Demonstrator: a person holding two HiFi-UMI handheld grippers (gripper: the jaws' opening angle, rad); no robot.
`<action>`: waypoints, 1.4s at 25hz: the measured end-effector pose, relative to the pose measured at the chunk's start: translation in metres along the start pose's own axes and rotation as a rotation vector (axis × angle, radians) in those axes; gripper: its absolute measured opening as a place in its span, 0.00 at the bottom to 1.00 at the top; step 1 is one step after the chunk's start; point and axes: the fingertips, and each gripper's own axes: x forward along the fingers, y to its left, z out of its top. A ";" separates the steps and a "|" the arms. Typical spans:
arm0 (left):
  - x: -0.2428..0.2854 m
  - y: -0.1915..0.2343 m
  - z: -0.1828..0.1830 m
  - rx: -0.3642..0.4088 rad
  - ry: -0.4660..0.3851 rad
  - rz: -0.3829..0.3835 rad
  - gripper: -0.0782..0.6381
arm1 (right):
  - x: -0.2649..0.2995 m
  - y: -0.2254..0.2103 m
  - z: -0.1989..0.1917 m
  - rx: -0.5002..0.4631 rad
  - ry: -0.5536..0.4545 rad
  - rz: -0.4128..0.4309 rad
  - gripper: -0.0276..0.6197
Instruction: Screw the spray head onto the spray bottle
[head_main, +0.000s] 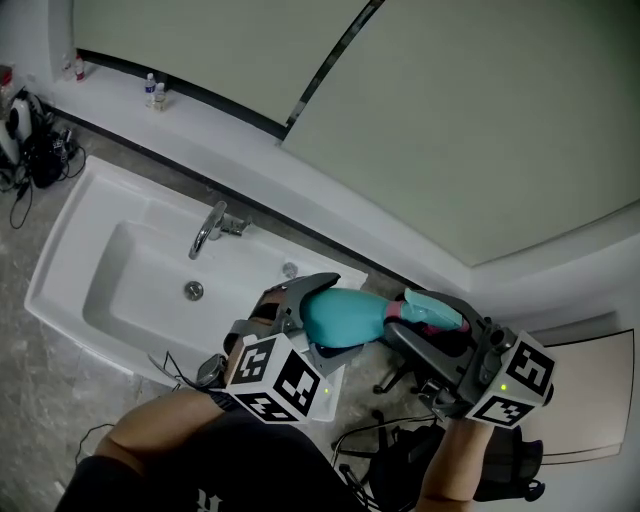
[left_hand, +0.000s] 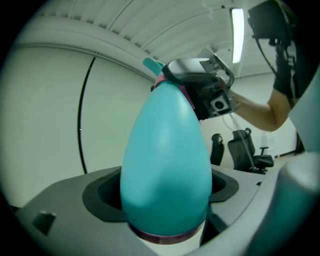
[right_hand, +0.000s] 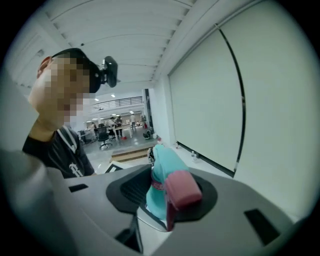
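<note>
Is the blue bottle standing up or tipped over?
On its side: the spray bottle is held sideways, its bottom in the left gripper and the spray head in the right gripper.

Smooth plastic btl (left_hand: 165, 165), shiny metal tap (head_main: 207, 232)

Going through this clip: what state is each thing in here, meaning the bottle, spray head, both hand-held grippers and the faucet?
Bottle: in the air, lying sideways, base gripped.
Spray head: at the bottle's neck; how far screwed on cannot be told.
Left hand-held gripper: shut on the bottle.
Right hand-held gripper: shut on the spray head.
Faucet: no water running.
</note>
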 end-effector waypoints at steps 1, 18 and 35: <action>0.003 0.008 -0.005 0.019 0.020 0.069 0.71 | 0.003 -0.008 -0.003 0.048 -0.004 -0.043 0.25; 0.045 0.033 -0.051 -0.111 0.057 0.148 0.71 | 0.010 -0.061 -0.035 0.282 -0.122 -0.497 0.26; 0.029 0.020 -0.015 -0.121 -0.094 -0.001 0.71 | -0.002 0.015 -0.022 0.087 -0.101 -0.242 0.26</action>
